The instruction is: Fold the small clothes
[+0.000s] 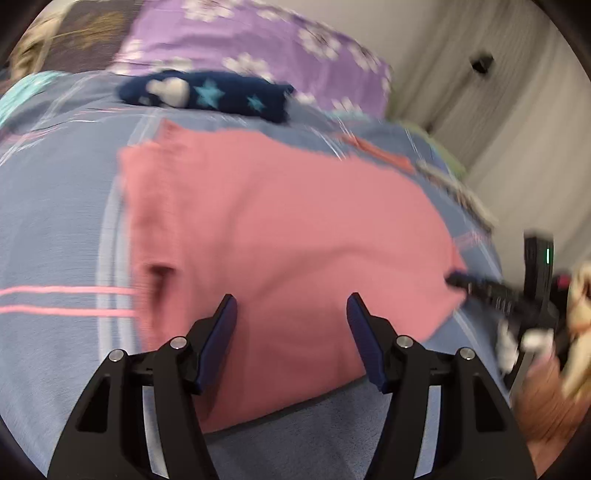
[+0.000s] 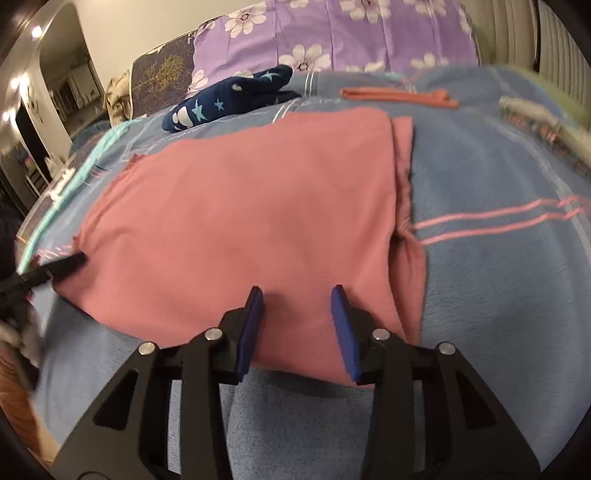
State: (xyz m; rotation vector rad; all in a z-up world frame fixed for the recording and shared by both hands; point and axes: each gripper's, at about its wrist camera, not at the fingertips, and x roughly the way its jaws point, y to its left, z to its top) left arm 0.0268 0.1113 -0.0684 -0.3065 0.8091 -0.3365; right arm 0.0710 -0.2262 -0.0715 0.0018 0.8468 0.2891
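Note:
A pink garment [image 1: 280, 236] lies spread flat on the blue bedspread [image 1: 48, 229]; it also shows in the right wrist view [image 2: 251, 206], with a folded edge along its right side. My left gripper [image 1: 291, 306] is open and empty, its fingers just over the garment's near edge. My right gripper [image 2: 297, 295] is open and empty over the garment's near right part. The other gripper's black fingertip [image 1: 461, 278] reaches the garment's right corner in the left view, and one [image 2: 70, 262] touches its left corner in the right view.
A navy star-print garment [image 2: 229, 99] lies at the far side by a purple flowered pillow [image 2: 332, 33]. An orange strip of cloth [image 2: 399, 96] lies far right. The bed's edge and curtains [image 1: 480, 122] are on the right of the left view.

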